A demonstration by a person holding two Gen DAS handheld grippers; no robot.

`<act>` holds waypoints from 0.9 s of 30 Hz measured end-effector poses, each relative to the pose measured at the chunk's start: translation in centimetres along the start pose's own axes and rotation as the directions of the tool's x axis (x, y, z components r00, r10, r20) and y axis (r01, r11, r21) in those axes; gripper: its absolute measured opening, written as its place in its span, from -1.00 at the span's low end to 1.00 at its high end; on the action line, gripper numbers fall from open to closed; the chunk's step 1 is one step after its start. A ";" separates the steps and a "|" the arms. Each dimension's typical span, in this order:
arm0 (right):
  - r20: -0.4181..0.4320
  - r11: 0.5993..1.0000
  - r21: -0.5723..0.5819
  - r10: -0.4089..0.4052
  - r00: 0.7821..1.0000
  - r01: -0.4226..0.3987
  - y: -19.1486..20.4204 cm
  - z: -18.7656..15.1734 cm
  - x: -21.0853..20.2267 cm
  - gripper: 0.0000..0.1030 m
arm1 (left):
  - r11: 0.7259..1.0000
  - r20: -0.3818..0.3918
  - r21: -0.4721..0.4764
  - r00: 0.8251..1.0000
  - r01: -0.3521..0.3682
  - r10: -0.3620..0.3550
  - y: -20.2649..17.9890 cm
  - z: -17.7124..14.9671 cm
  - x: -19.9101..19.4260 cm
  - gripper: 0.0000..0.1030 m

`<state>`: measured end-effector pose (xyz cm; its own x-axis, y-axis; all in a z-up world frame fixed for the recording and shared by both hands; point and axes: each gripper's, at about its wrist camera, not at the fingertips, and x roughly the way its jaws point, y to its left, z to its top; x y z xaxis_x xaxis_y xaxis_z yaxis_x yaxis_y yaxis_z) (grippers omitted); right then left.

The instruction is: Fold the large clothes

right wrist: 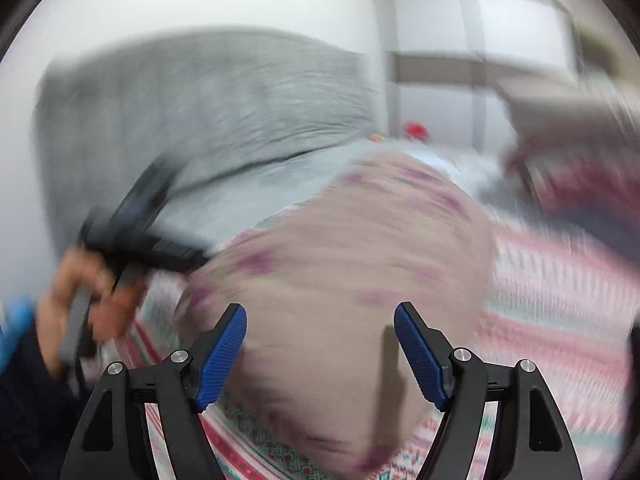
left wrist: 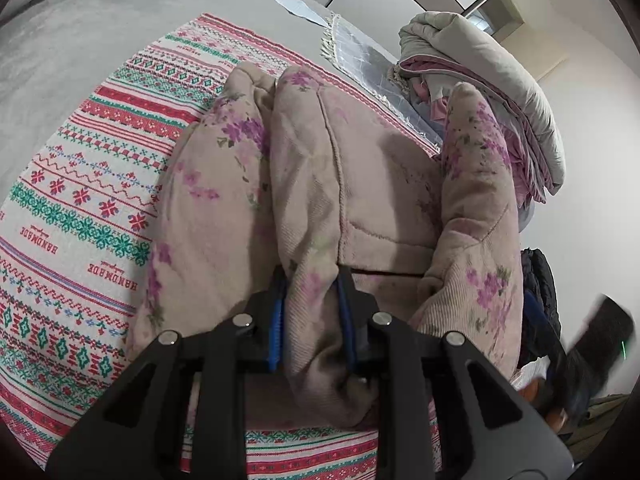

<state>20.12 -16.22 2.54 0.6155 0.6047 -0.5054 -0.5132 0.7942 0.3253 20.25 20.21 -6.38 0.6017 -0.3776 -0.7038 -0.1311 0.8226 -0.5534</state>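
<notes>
Your left gripper (left wrist: 312, 308) pinches a thick fold of the floral padded garment (left wrist: 340, 184) between its blue pads, at the edge nearest you. That garment lies bunched on the patterned blanket (left wrist: 80, 184), which covers the grey bed (left wrist: 60, 40). Your right gripper (right wrist: 320, 344) hangs above the same garment (right wrist: 340, 260) with jaws spread wide and nothing between them; that view is blurred.

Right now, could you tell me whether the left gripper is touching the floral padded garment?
Touching. The left wrist view shows the left gripper with its blue pads pressed on a bunched fold of the floral padded garment.
</notes>
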 end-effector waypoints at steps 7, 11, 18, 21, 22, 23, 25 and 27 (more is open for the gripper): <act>-0.021 0.914 0.395 0.114 0.993 -0.096 -6.7 -1.0 2.7 0.51 | 1.000 0.090 0.009 0.996 0.003 -0.003 -0.6 0.2 -1.9 -0.20; -0.018 0.975 0.218 0.053 0.998 -0.048 -2.3 -0.2 2.8 0.51 | 0.994 0.205 -0.030 0.974 0.103 -0.095 0.1 0.8 -4.5 0.36; -0.031 0.995 0.097 0.031 0.999 -0.028 0.5 -0.9 3.9 0.52 | 0.991 0.179 0.081 0.977 0.104 -0.117 -3.4 1.9 -3.7 0.55; -0.030 0.994 0.104 0.041 0.999 -0.037 0.7 -1.2 4.4 0.52 | 0.989 0.079 0.128 0.993 0.077 -0.087 -5.2 2.2 -1.0 0.56; -0.030 0.994 0.105 0.042 0.999 -0.039 0.6 -1.5 4.5 0.52 | 0.990 0.034 0.118 0.996 0.073 -0.077 -5.8 2.4 0.4 0.56; -0.029 0.994 0.106 0.042 0.999 -0.038 0.5 -1.5 4.4 0.52 | 0.991 0.018 0.108 0.997 0.079 -0.082 -6.0 2.4 0.9 0.56; -0.031 0.994 0.106 0.037 0.999 -0.034 0.2 -1.6 4.7 0.52 | 0.991 -0.008 0.090 0.995 0.100 -0.100 -6.8 2.5 2.0 0.55; -0.030 0.994 0.106 0.035 0.999 -0.032 -0.1 -1.5 5.0 0.52 | 0.991 0.005 0.109 0.997 0.072 -0.073 -7.5 2.4 2.7 0.23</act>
<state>22.33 -13.42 -1.24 0.5788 0.6303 -0.5174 -0.4662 0.7763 0.4242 24.73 14.04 -3.03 0.6137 -0.4345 -0.6592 -0.0010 0.8345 -0.5510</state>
